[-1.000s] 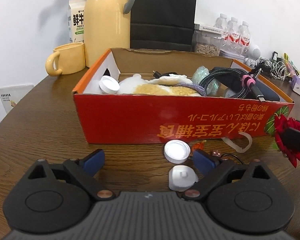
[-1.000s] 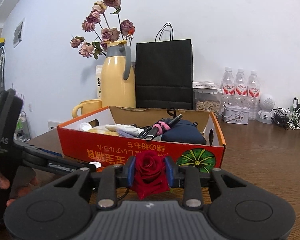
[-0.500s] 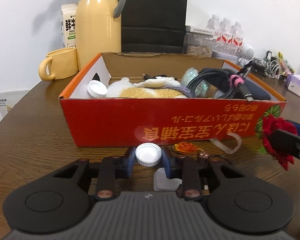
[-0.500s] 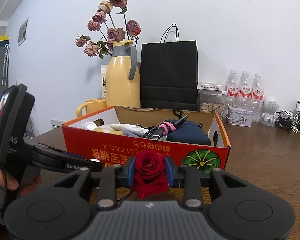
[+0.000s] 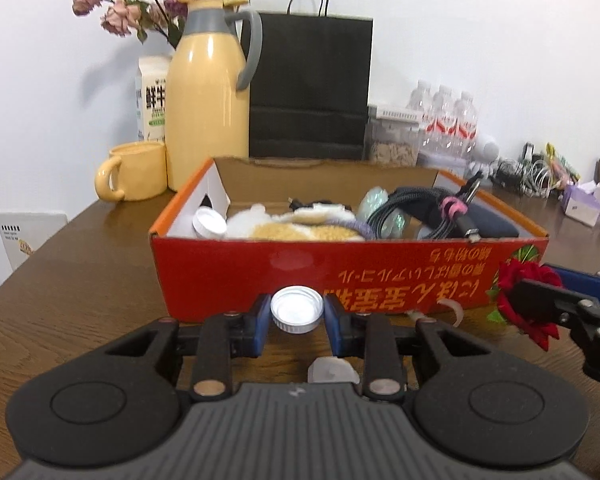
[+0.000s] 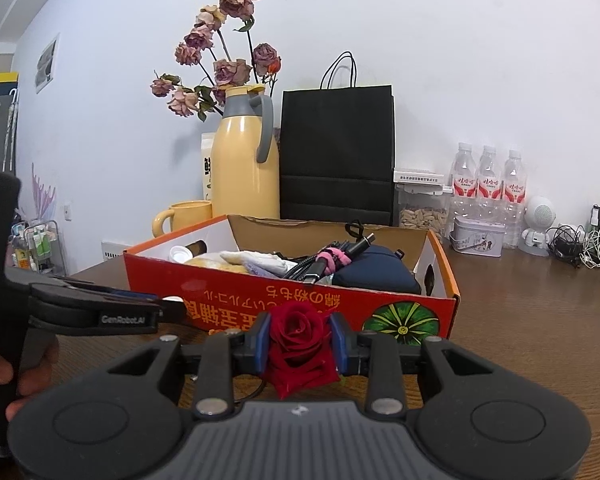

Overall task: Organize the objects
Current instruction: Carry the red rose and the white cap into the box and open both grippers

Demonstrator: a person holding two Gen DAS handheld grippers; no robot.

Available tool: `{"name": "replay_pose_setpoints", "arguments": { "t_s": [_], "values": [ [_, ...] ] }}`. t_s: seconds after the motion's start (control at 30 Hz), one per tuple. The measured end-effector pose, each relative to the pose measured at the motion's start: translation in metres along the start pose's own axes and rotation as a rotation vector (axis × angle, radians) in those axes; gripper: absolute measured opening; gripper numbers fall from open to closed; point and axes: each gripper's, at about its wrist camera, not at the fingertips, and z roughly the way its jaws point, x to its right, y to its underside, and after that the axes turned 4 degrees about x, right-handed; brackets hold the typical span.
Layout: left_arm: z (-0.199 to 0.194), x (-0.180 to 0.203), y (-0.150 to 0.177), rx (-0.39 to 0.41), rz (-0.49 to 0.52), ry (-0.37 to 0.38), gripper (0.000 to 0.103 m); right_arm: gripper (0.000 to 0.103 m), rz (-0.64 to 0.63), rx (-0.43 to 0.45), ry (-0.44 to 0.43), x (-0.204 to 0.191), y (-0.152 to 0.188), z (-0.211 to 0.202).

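My left gripper [image 5: 297, 316] is shut on a white screw cap [image 5: 297, 314] and holds it above the table, just in front of the red cardboard box [image 5: 340, 276]. My right gripper [image 6: 299, 338] is shut on a red rose [image 6: 298, 350], also in front of the box [image 6: 260, 300]; the rose shows at the right of the left wrist view [image 5: 526, 300]. The box holds a white cap [image 5: 209, 222], plush fabric [image 5: 296, 228], a bundled black cable [image 5: 424, 212] and a dark pouch [image 6: 376, 272]. A white plastic piece [image 5: 332, 370] lies on the table under my left gripper.
Behind the box stand a yellow thermos [image 5: 208, 112], a yellow mug [image 5: 134, 170], a milk carton [image 5: 152, 96], a black paper bag [image 5: 310, 88] and water bottles [image 5: 446, 120]. Cables [image 6: 584, 246] and a small tin [image 6: 478, 236] sit at the right.
My left gripper closed on the white cap on the table and lifted it up in front of the box. My right gripper rose slightly, still holding the rose.
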Motion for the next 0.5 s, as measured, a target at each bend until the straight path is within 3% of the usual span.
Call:
{"name": "replay_pose_setpoints", "arguments": {
  "t_s": [0.2,0.5],
  "values": [
    [-0.008,0.000,-0.011,0.059,-0.002,0.010,0.029,0.030,-0.025,0.058,-0.026,-0.006,-0.010,-0.005],
    [-0.002,-0.004,-0.051,0.138,-0.003,-0.020,0.029,0.030,-0.053,0.139,-0.025,-0.013,-0.058,0.022]
  ]
}}
